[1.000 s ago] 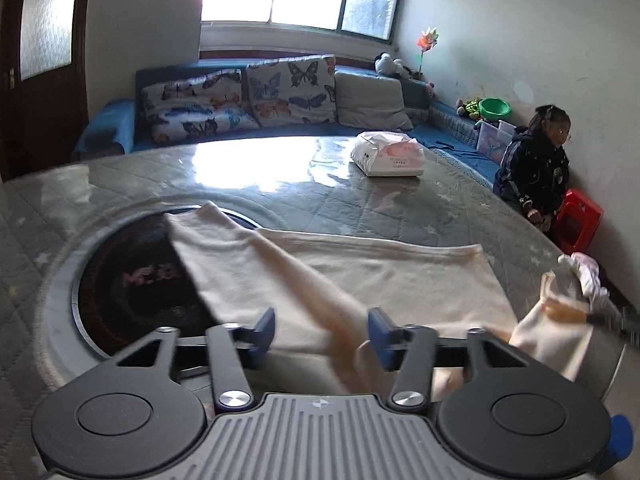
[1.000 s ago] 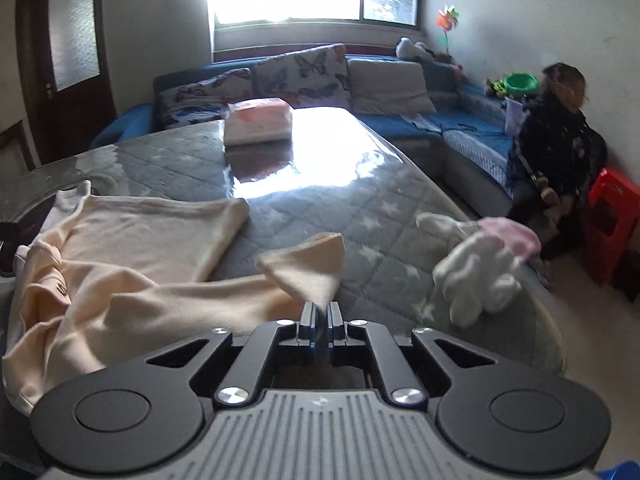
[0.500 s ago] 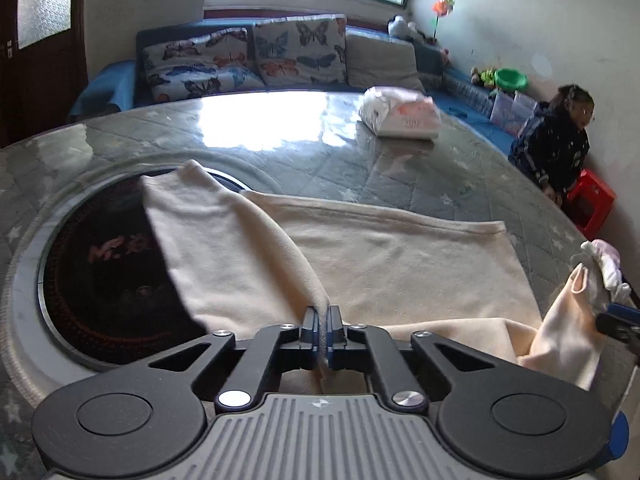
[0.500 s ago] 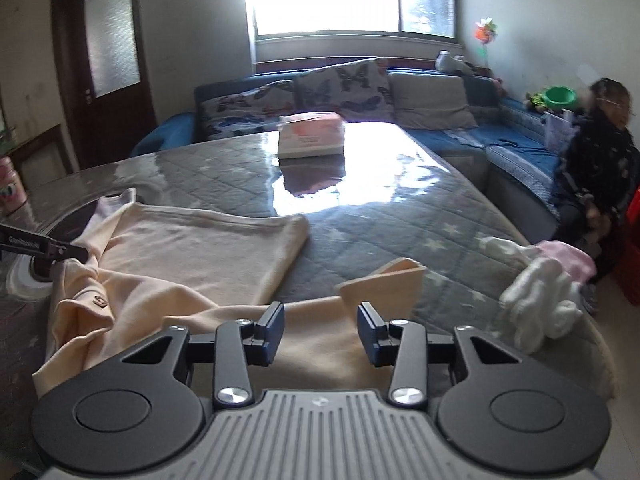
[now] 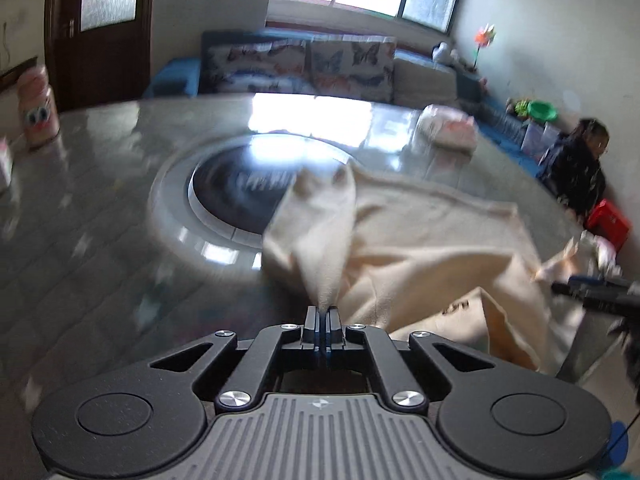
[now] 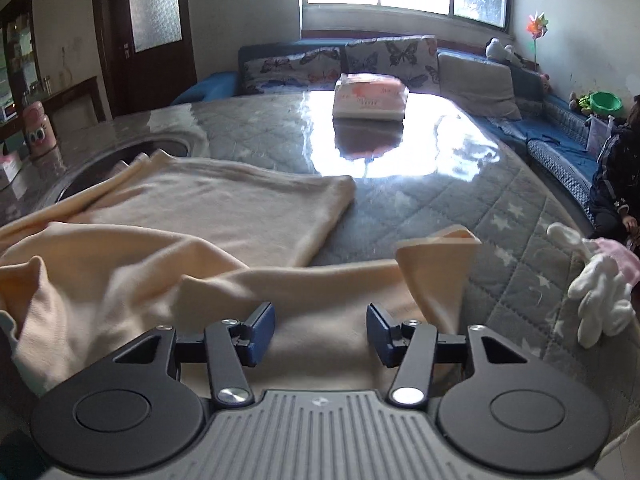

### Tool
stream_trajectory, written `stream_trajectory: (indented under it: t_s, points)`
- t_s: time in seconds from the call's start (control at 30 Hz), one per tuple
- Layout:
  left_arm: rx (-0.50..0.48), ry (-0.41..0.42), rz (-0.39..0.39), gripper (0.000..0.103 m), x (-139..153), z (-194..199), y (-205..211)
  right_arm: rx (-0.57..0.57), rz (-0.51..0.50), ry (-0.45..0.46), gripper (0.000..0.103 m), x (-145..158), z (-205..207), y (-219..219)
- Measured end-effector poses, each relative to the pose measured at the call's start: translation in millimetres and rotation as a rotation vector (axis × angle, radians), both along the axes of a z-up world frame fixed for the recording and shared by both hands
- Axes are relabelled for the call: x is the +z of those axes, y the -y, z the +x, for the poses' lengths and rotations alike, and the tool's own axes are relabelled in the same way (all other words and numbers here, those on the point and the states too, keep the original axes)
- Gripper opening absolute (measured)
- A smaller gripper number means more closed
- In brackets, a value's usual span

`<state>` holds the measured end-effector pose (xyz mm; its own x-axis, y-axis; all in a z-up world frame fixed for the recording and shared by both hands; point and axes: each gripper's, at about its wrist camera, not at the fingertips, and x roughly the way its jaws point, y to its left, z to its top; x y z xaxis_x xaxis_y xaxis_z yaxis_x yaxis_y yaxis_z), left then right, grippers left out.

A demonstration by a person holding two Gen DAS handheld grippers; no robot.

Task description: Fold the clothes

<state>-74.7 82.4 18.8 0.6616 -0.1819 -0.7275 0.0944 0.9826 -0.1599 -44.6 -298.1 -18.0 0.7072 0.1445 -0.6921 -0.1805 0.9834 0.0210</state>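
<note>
Left gripper: where its two black fingers meet, we see the left gripper [image 5: 321,314] pinched tight on a peak of the cream knitted garment [image 5: 420,248], the cloth rising out of the closed jaws in a cone.
Right gripper: we see the right gripper [image 6: 321,330] with its blue-padded fingers [image 6: 262,330] apart and opening, over the garment but pressing on nothing; cloth lies below the gap, none of it is pinched.
Garment: we find it spread on the round table with the grey quilted, star-printed cover under a glossy sheet [image 6: 460,208], its near part bunched and ridged, its far part lying flat.
Sleeve end: we note a folded cream flap [image 6: 436,256] standing up at the garment's right edge, just beyond the right gripper's right finger.
Hob: a round black glass plate in a pale ring [image 5: 224,196] is set into the table, and the garment's left edge lies over part of it.
White glove: a small white and pink knitted piece [image 6: 600,284] lies to the right of the garment, apart from it, near the table's edge.
Packet: a white and pink wrapped pack [image 6: 370,96] sits on the table well beyond the garment.
Person: someone in dark clothes [image 5: 576,172] sits off the table, to the garment's right.
</note>
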Motion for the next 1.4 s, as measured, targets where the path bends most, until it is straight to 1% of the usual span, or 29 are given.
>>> stream_trajectory:
  t_s: [0.07,0.1,0.13,0.17,0.2,0.23,0.27,0.3,0.43,0.57,0.67,0.8,0.87,0.93,1.03,1.1,1.13,1.17,1.2,1.23,1.27,1.33,1.4]
  points:
    - [-0.009,-0.053,0.012,0.006,-9.5,-4.9,-3.0,0.016,-0.022,-0.011,0.053,-0.8,-3.6,-0.1]
    - [-0.013,-0.066,0.022,0.006,-11.5,-6.2,-3.9,0.019,-0.027,-0.013,0.054,-0.1,-4.1,-0.3]
    - [-0.014,-0.069,0.036,0.012,-11.0,-6.5,-4.5,0.028,-0.031,-0.014,0.054,2.3,-4.0,-0.6]
    - [-0.016,-0.064,0.05,0.027,-8.5,-6.1,-4.6,0.036,-0.034,-0.015,0.054,4.7,-4.0,-1.0]
    - [-0.018,-0.049,0.063,0.037,-4.7,-5.5,-3.9,0.044,-0.038,-0.016,0.054,7.2,-3.9,-1.3]
    - [-0.024,-0.026,0.071,0.049,0.0,-5.5,-3.4,0.052,-0.042,-0.018,0.054,9.6,-3.8,-1.7]
    - [-0.035,-0.006,0.074,0.053,5.8,-3.9,-2.2,0.068,-0.043,-0.011,0.054,15.7,-0.9,-1.7]
    - [-0.043,0.013,0.073,0.053,10.3,-0.6,-1.4,0.073,-0.037,-0.006,0.054,18.7,2.9,-1.4]
    - [-0.048,0.074,0.077,0.053,22.3,25.6,3.9,0.083,-0.008,0.01,0.054,29.1,25.8,0.5]
    - [-0.056,0.115,0.073,0.052,24.6,74.6,16.3,0.073,0.012,0.012,0.054,30.1,60.0,0.8]
    - [-0.069,0.122,0.07,0.052,20.7,115.5,28.7,0.06,0.037,-0.001,0.054,27.3,86.4,3.1]
    - [-0.078,0.121,0.088,0.052,11.1,165.9,45.8,0.031,0.061,-0.033,0.053,18.5,116.5,9.1]
    - [-0.081,0.109,0.099,0.052,3.6,188.9,53.7,0.025,0.069,-0.051,0.051,14.6,124.8,11.3]
    - [-0.096,0.086,0.112,0.052,-5.5,208.1,61.4,0.026,0.077,-0.082,0.048,7.5,135.6,12.4]
    - [-0.104,0.044,0.13,0.052,-20.1,227.7,67.0,0.039,0.07,-0.096,0.045,2.9,143.8,9.2]
    - [-0.109,0.022,0.136,0.042,-28.7,234.8,68.8,0.051,0.065,-0.099,0.043,1.6,148.3,7.1]
    - [-0.118,0.013,0.136,0.031,-32.7,237.1,69.4,0.058,0.063,-0.1,0.039,1.8,150.4,5.6]
    - [-0.125,0.016,0.133,0.024,-34.3,237.1,69.2,0.064,0.066,-0.103,0.034,1.9,152.6,4.3]
    - [-0.133,0.022,0.129,0.019,-35.1,236.5,68.8,0.071,0.067,-0.104,0.028,2.6,155.6,2.5]
    - [-0.141,0.029,0.125,0.01,-36.0,235.8,68.4,0.079,0.069,-0.105,0.016,3.2,158.6,0.6]
    - [-0.143,0.035,0.131,0.009,-35.9,235.3,68.1,0.086,0.063,-0.103,0.014,4.0,160.8,-1.7]
    - [-0.128,0.044,0.14,0.008,-34.2,235.6,64.9,0.107,0.018,-0.079,0.01,8.0,170.2,-12.6]
    - [-0.088,0.053,0.136,0.008,-31.6,237.6,55.2,0.12,0.012,-0.05,0.009,12.8,182.2,-21.7]
